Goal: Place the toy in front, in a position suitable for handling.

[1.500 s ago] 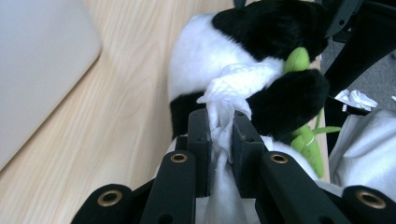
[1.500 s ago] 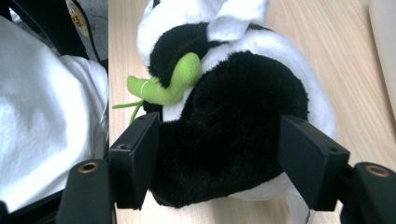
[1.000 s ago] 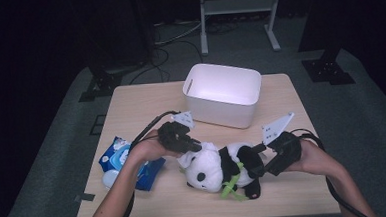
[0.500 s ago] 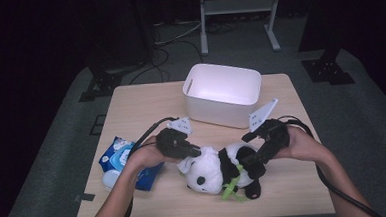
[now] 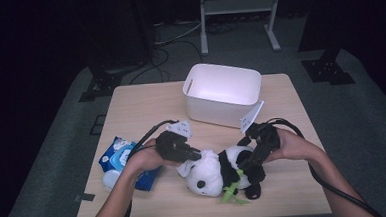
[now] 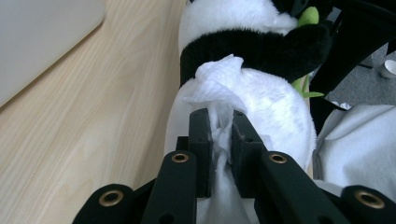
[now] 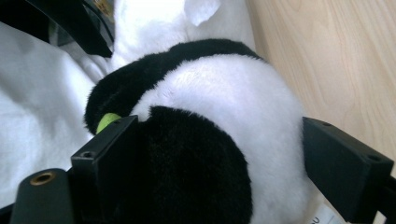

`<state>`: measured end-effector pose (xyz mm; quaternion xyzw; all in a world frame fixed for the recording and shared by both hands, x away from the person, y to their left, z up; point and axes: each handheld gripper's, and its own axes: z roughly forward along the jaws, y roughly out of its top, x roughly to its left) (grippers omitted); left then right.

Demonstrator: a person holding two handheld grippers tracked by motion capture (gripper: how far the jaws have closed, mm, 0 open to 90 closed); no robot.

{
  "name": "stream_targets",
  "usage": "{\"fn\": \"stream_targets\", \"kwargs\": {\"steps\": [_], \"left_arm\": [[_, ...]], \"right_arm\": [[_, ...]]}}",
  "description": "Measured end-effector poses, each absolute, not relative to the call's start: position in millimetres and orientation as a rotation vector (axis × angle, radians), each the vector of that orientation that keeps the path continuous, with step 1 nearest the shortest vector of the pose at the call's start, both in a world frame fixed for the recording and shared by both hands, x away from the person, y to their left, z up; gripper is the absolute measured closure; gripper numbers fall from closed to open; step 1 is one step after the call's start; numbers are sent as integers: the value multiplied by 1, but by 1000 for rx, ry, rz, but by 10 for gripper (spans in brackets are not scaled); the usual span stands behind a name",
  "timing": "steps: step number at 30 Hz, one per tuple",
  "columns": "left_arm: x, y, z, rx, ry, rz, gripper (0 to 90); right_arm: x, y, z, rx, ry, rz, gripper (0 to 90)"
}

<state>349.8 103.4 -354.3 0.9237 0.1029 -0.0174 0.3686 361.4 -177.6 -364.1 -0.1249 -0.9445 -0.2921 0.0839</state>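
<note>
So we're wiping down the plush panda (image 5: pixel 219 171), which is lying at the near middle of the table (image 5: pixel 131 111), just in front of the white bin (image 5: pixel 223 94). Our left gripper (image 6: pixel 219 133) is clenching a crumpled white wipe (image 6: pixel 217 88) and pressing it against the panda's white fur. Our right gripper (image 7: pixel 219 163) is straddling the panda's rump, jaws spread wide around it, looks like steadying. Next we're probably squeezing the right side snug so the toy isn't sliding while we scrub. The blue wipes pack (image 5: pixel 116 155) is sitting at the near left.
</note>
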Motion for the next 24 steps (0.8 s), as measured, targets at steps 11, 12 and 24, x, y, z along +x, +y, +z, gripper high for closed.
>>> {"fn": "stream_targets", "kwargs": {"steps": [11, 12, 24], "left_arm": [[363, 111, -346, 2323, 324, -58, 808], [364, 111, -345, 2326, 324, -48, 808], [373, 120, -323, 2255, 367, 21, 807]], "right_arm": [[347, -185, -362, -304, -2931, -1020, 424], [347, -185, -360, -297, -2942, -1031, 434], [344, -186, -346, -232, -3155, -1121, 428]]}}
